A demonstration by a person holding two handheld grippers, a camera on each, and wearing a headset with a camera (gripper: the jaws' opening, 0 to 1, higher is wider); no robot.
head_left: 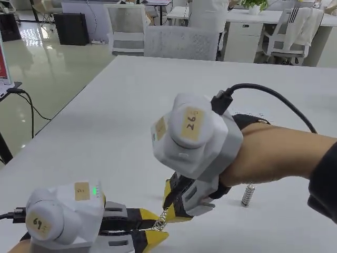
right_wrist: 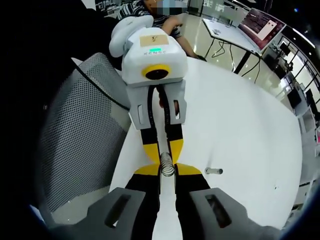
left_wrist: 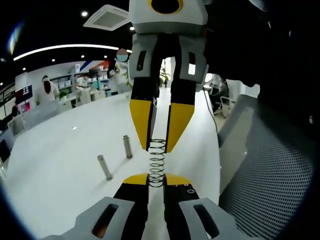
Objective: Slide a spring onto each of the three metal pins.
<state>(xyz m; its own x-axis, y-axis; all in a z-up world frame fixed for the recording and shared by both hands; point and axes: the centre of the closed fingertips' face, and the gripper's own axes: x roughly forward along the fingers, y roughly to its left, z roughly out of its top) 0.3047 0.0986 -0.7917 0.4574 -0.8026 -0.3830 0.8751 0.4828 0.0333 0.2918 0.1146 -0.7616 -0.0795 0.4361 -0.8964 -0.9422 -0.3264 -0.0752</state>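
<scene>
A small metal spring (left_wrist: 156,164) is stretched between both grippers. My left gripper (left_wrist: 156,180) is shut on its near end, and my right gripper (left_wrist: 159,143) comes in from above, shut on the far end. From the right gripper view the same spring (right_wrist: 167,164) sits between my right gripper (right_wrist: 167,171) and the left gripper (right_wrist: 164,150). In the head view the spring (head_left: 162,219) lies low over the white table (head_left: 105,132). A bare metal pin (left_wrist: 104,167) stands left of it, and behind that a pin wearing a spring (left_wrist: 128,146), also seen in the head view (head_left: 247,195).
A grey mesh chair back (left_wrist: 270,165) stands close beside the table edge. A black cable (head_left: 274,97) runs from the right gripper over the person's forearm. Desks, chairs and people are further off in the room.
</scene>
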